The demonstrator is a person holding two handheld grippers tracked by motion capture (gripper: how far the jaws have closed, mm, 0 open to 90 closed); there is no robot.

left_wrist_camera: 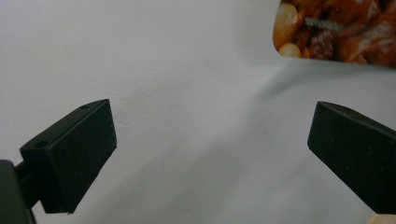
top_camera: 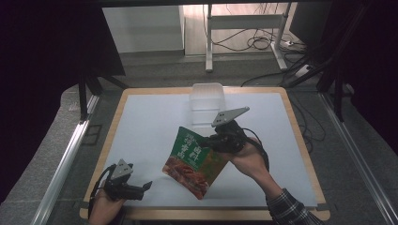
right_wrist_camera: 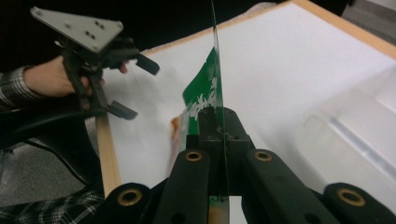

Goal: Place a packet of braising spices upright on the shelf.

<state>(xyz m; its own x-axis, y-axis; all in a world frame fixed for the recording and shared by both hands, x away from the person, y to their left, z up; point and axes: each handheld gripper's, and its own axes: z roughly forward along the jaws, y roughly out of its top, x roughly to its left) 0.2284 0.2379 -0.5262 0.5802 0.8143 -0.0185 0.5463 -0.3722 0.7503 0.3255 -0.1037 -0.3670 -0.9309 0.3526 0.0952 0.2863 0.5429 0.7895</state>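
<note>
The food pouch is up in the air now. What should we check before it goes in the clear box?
1. Right gripper shut on the food pouch: ok, its top edge is clamped between the jaws.
2. Pouch lifted off the table: mostly ok; whether its bottom corner touches, cannot tell.
3. Clear box open on top: ok, no lid seen.
4. Path to the box free: ok, nothing lies between.
5. Left gripper out of the way: ok, open, near the front edge.
6. Pouch fits inside the box: cannot tell.
</note>
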